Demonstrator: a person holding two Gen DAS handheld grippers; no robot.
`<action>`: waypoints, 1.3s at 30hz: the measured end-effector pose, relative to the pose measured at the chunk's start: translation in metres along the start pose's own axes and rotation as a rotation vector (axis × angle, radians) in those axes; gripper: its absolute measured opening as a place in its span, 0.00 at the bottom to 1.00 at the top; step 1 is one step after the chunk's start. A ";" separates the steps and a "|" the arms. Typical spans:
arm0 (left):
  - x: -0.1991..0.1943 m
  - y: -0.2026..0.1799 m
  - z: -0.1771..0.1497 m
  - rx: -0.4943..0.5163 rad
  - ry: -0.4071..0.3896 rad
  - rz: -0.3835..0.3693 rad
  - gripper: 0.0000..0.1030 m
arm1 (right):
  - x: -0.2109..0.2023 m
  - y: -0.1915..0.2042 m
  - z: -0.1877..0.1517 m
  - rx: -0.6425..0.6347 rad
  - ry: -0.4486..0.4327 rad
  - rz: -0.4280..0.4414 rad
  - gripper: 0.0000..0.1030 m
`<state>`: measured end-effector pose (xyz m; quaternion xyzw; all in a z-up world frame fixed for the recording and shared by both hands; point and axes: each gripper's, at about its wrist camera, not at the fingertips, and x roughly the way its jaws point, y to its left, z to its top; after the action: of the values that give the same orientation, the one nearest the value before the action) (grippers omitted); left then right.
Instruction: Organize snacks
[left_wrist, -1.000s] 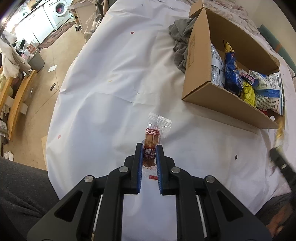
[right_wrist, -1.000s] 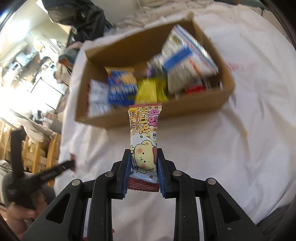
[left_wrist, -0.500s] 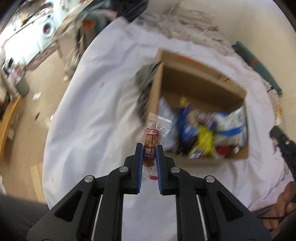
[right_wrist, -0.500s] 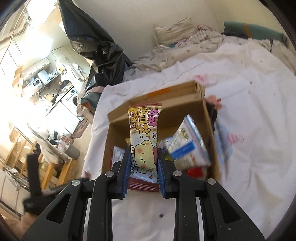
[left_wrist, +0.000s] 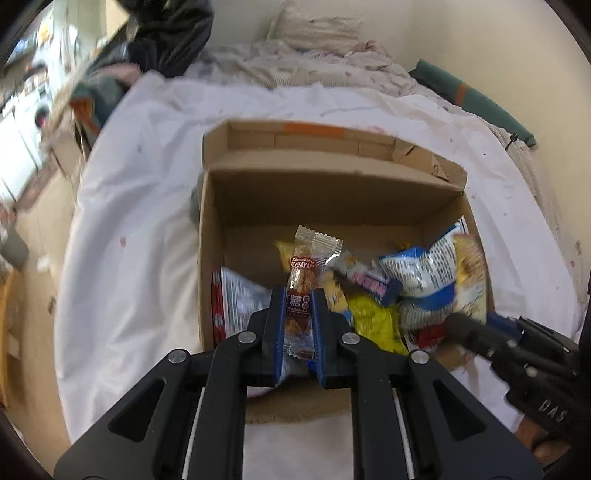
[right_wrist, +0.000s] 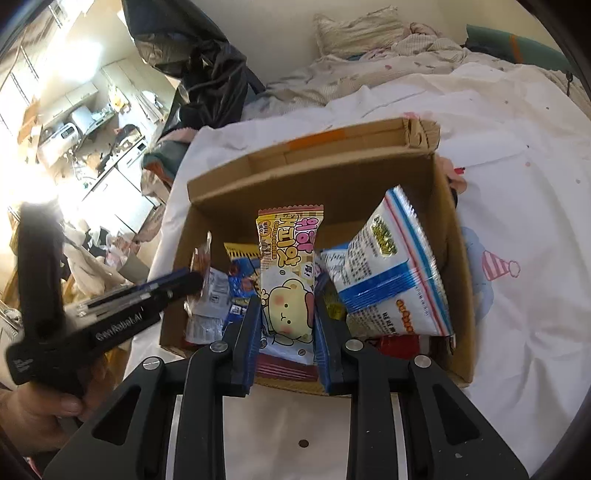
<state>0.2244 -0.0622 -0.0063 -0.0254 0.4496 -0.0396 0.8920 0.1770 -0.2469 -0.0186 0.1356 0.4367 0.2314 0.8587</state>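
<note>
An open cardboard box (left_wrist: 255, 206) (right_wrist: 306, 173) sits on the white sheet, with several snack packets inside. My left gripper (left_wrist: 298, 306) is shut on a small clear packet with a red label (left_wrist: 303, 269), held above the near left part of the box. In the right wrist view my right gripper (right_wrist: 287, 314) is shut on a yellow and pink wafer packet with a cartoon bear (right_wrist: 288, 273), over the box's near edge. The left gripper (right_wrist: 184, 282) shows at the left there, and the right gripper (left_wrist: 476, 328) enters the left wrist view from the right.
Inside the box lie a blue-and-white bag (right_wrist: 391, 273), a yellow packet (left_wrist: 373, 321) and a silver packet (left_wrist: 240, 299). Crumpled bedding (right_wrist: 369, 59) and a black bag (right_wrist: 199, 55) lie beyond the box. A hand (right_wrist: 40, 410) holds the left gripper. Floor and kitchen units are at left.
Both grippers have moved from in front of the box to above its near side, each keeping its packet. The box now fills the middle of both views.
</note>
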 end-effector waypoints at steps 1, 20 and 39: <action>0.000 -0.003 0.001 0.023 -0.015 0.017 0.11 | 0.002 0.000 0.000 0.001 0.005 -0.003 0.27; 0.006 0.003 -0.002 -0.015 0.032 -0.044 0.24 | 0.018 -0.015 0.007 0.114 0.037 0.064 0.31; -0.066 0.028 -0.003 -0.067 -0.217 0.055 0.78 | -0.072 -0.004 0.017 0.098 -0.253 -0.047 1.00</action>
<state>0.1840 -0.0282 0.0427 -0.0468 0.3520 0.0031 0.9348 0.1550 -0.2877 0.0385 0.1952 0.3388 0.1706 0.9044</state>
